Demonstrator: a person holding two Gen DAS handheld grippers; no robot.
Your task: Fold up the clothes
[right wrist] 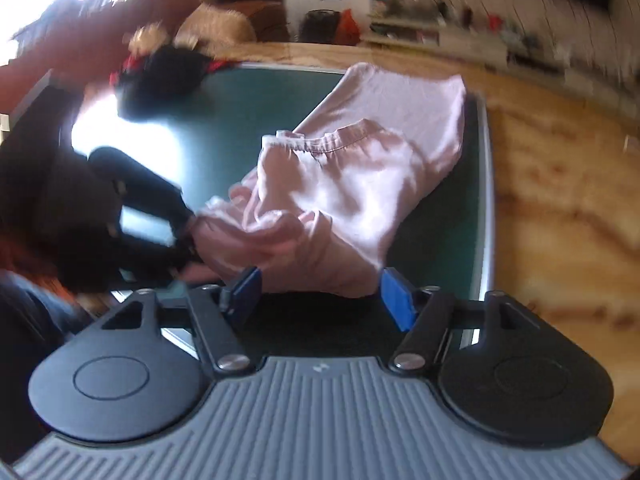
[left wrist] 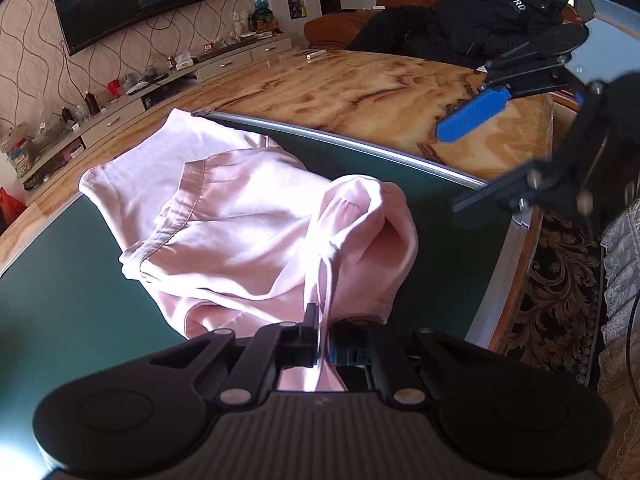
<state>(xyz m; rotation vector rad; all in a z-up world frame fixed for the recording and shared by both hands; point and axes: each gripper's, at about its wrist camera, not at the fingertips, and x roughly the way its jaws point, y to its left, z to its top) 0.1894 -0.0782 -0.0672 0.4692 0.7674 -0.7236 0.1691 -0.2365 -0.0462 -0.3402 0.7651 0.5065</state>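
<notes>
Pinching a fold of the pink shirt [left wrist: 248, 232] at its near edge, the left claw [left wrist: 320, 344] is closed tight on the cloth, which bunches up and rises toward the grip. The shirt lies crumpled and half folded on the green mat [left wrist: 72, 280] that covers part of the marbled desk [left wrist: 360, 92], one end reaching the mat's metal rim at the far side. The right claw [right wrist: 320, 296] stands wide, blue pads apart, holding nothing; the rumpled near hem of the shirt sits just beyond its fingers, and its view is blurred, so I cannot tell whether a pad brushes the fabric. A person in a dark jacket [left wrist: 500, 16] sits on a sofa beyond the desk. The main risk, as I judge it, is that the left claw grips only a thin ridge of one layer: lifting from there would drag the top layer alone and undo the fold beneath, or the cloth could slip free. With the right claw empty, one side is unsupported, so any pull could skew the shirt across the mat or slide its far end over the rim onto the bare desk.
</notes>
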